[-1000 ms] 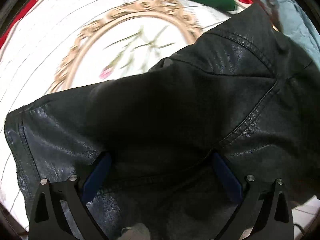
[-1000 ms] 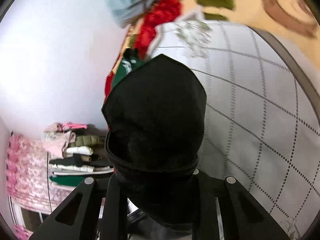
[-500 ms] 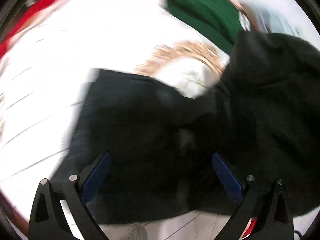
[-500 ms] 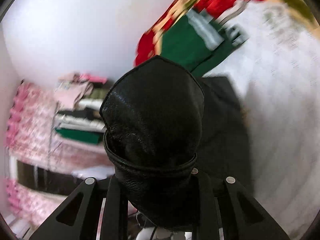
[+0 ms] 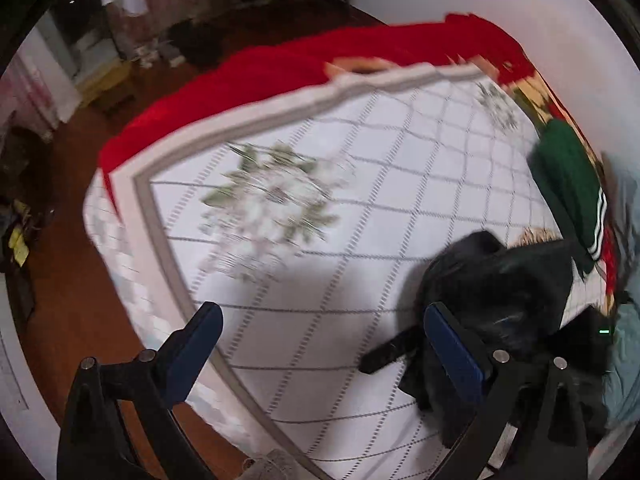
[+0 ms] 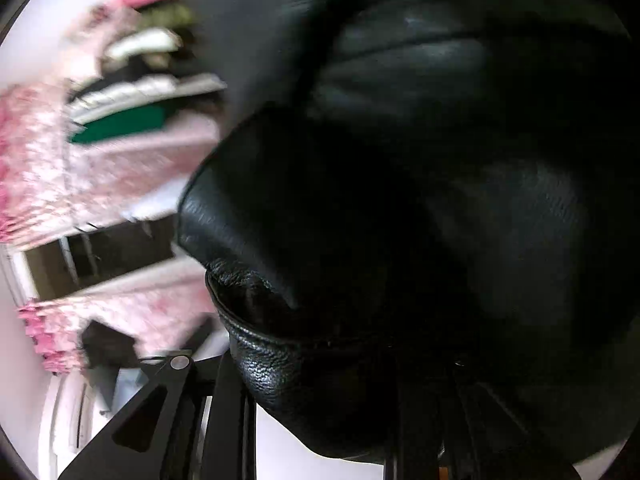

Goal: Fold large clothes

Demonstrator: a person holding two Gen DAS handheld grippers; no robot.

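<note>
The left wrist view looks down from above along its hand-held gripper [image 5: 320,344] onto the bed [image 5: 360,208] and the floor beyond. The right wrist view sits pressed close against the black jacket [image 6: 400,200], facing a shelf of folded clothes [image 6: 132,92]. Both views share the jacket.

A home bedroom: quilted bed [image 5: 400,184], stacked clothes [image 6: 132,92].
</note>
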